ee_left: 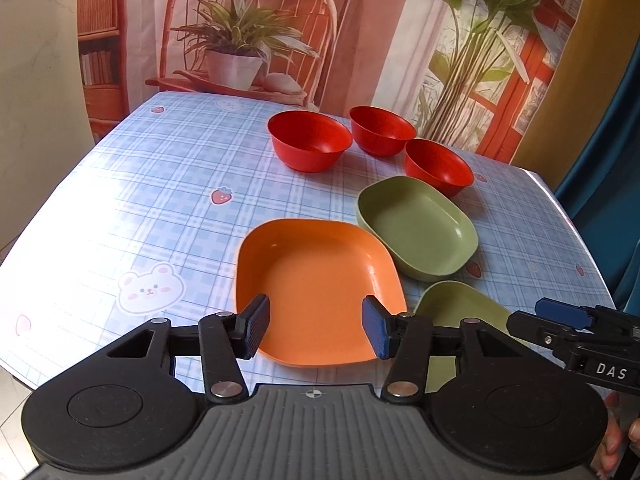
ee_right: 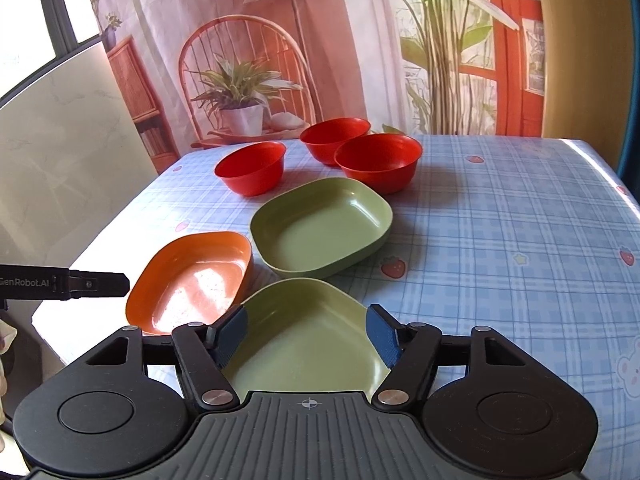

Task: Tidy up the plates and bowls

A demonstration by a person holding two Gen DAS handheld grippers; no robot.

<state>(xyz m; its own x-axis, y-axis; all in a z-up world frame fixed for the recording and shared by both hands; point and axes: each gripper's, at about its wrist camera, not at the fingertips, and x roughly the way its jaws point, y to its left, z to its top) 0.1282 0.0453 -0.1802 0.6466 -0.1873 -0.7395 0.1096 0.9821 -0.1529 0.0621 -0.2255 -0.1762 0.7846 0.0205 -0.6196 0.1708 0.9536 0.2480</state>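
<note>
Three red bowls (ee_right: 320, 156), two green plates (ee_right: 320, 228) and one orange plate (ee_left: 316, 288) were counted; the centre-frame green plate's long axis ran lower left to upper right; both hand-held grippers (ee_left: 316, 328) (ee_right: 306, 334) were spread wide, nothing held.

Rt claw (ee_right: 307, 334) wide apart, holding nothing, over near green plate (ee_right: 308, 344). Rel. to that plate: orange plate (ee_right: 192, 280) just left, touching or nearly; 2nd green plate (ee_right: 320, 228) beyond; 3 red bowls (ee_right: 378, 162) farther back. Left claw tip (ee_right: 100, 285) pokes in far left, state unclear. Checked worktop (ee_right: 520, 240).
</note>
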